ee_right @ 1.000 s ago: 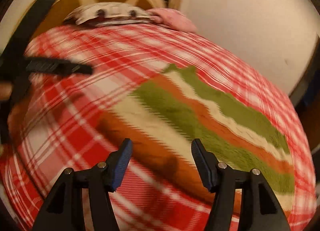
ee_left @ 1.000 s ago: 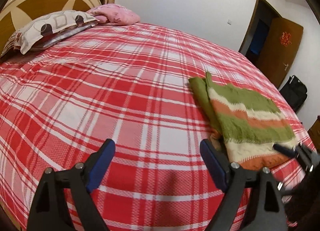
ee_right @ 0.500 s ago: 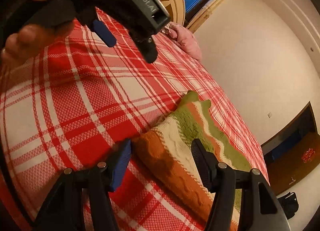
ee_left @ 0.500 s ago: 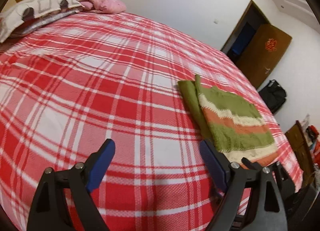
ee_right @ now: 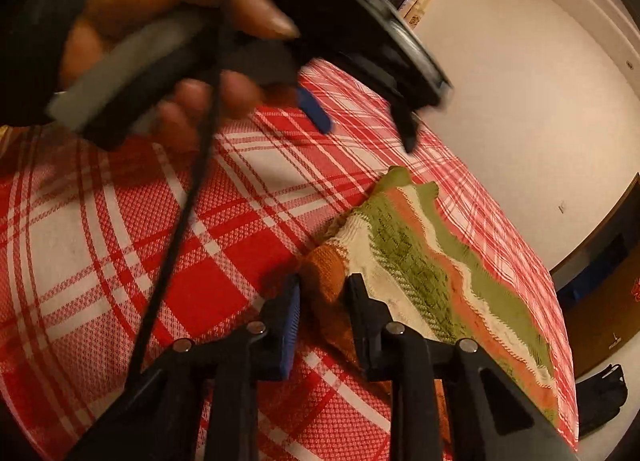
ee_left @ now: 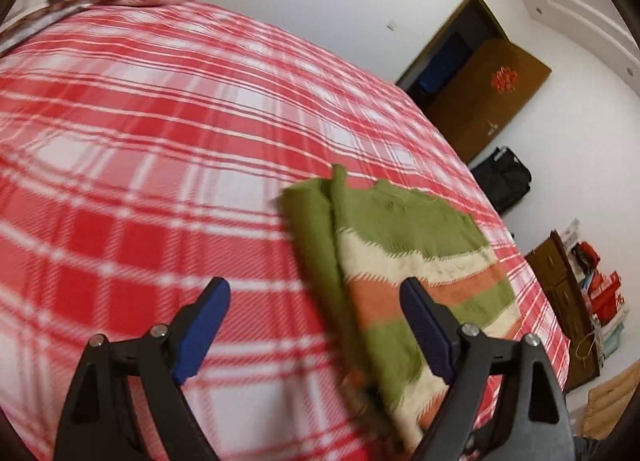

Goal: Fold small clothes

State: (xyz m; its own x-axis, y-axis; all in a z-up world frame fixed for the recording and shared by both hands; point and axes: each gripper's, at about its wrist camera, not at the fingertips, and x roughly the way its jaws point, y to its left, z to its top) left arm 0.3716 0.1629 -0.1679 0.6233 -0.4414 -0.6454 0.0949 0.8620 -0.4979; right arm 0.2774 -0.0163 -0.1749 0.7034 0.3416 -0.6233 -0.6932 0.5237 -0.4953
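On a plaid bed (ee_left: 160, 149), the right gripper (ee_right: 322, 293) is closing on the near orange corner of a striped sweater (ee_right: 424, 261) stretching away. The left gripper (ee_left: 316, 309), nearby, is spread empty.

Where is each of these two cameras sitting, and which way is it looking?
Left wrist view: on the left tongs, looking down across the red plaid bed toward the door; only its own wide-open fingers show.
Right wrist view: on the right tongs, jaws closing around the orange corner of the striped knit sweater; the person's hand holding the left tongs shows above.
Both share the bed and sweater.
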